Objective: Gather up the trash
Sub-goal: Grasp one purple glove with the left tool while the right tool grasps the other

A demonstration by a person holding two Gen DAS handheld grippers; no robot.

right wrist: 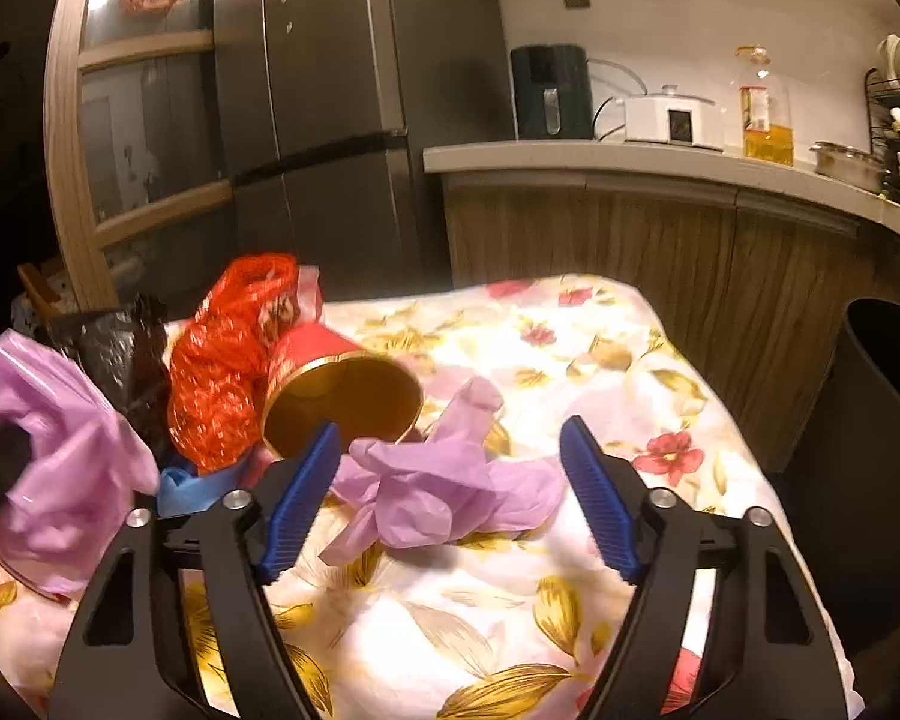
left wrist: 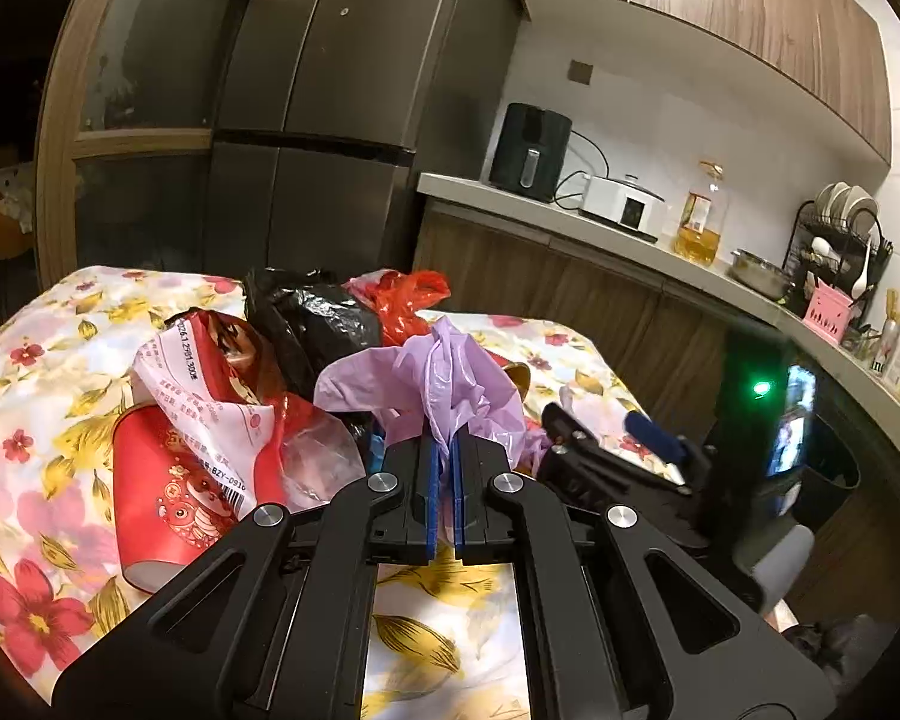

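On the flower-patterned worktop [right wrist: 570, 360], a crumpled purple glove [right wrist: 438, 486] lies straight ahead of the right claw [right wrist: 450, 483], between its blue pads [right wrist: 297, 504], which stand apart and are not seen to press on it. The glove's long axis is judged to run roughly across the gap, from pad to pad. The left claw [left wrist: 446, 480] is clamped together on a purple plastic bag [left wrist: 444, 384], held beside the pile of a red paper cup [left wrist: 168, 492], black bag [left wrist: 312, 318] and red bag [left wrist: 408, 300]. The right claw is clearly the nearer to the glove. A dark bin [right wrist: 870, 420] stands off the worktop's right edge.
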